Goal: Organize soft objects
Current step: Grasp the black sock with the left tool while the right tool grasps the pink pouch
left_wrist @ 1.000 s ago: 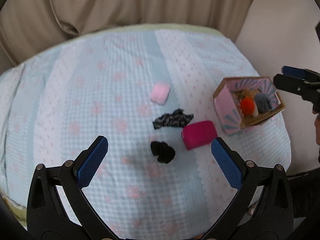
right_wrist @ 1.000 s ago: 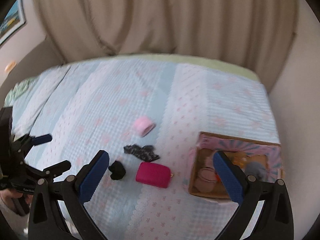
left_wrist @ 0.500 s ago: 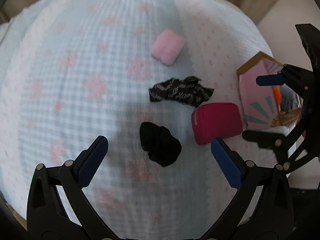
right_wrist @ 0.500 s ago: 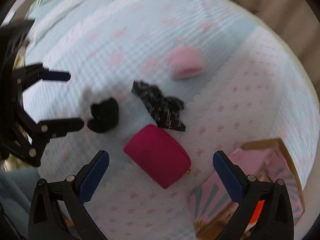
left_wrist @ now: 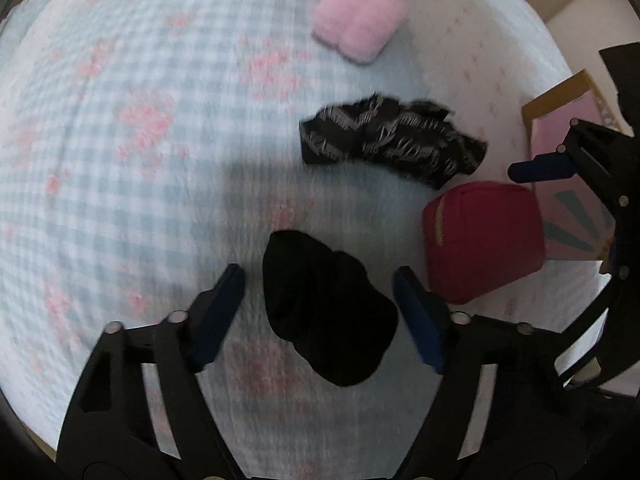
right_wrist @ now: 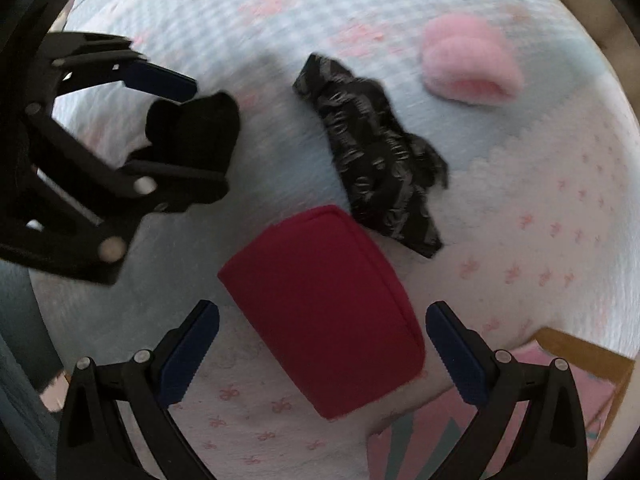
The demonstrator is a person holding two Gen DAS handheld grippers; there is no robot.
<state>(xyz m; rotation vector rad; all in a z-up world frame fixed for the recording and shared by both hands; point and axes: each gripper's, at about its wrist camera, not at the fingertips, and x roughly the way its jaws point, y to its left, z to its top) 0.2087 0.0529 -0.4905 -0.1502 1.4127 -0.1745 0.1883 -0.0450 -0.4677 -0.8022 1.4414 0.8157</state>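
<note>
Left gripper (left_wrist: pixel 320 304) closing around black scrunchie (left_wrist: pixel 326 312), pads not yet pressing it. Right gripper (right_wrist: pixel 322 344) spread wide either side of red pouch (right_wrist: pixel 324 304). Beyond pouch: patterned black cloth (right_wrist: pixel 376 160), then pink fluffy item (right_wrist: pixel 472 64); pink box (right_wrist: pixel 560 396) beside pouch, all on checked bedspread (left_wrist: pixel 120 160).

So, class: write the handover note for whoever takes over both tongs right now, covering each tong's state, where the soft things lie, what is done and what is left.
Left tongs: jaws have just been closing around the black soft bundle; a gap shows on both sides, so not gripped yet.
Right tongs: open, straddling the red pouch, not touching.
On the bedspread: patterned black cloth and pink fluffy item, both untouched.
Patterned box sits beside the pouch; its contents are out of view.
Left: all four items are still out.
</note>
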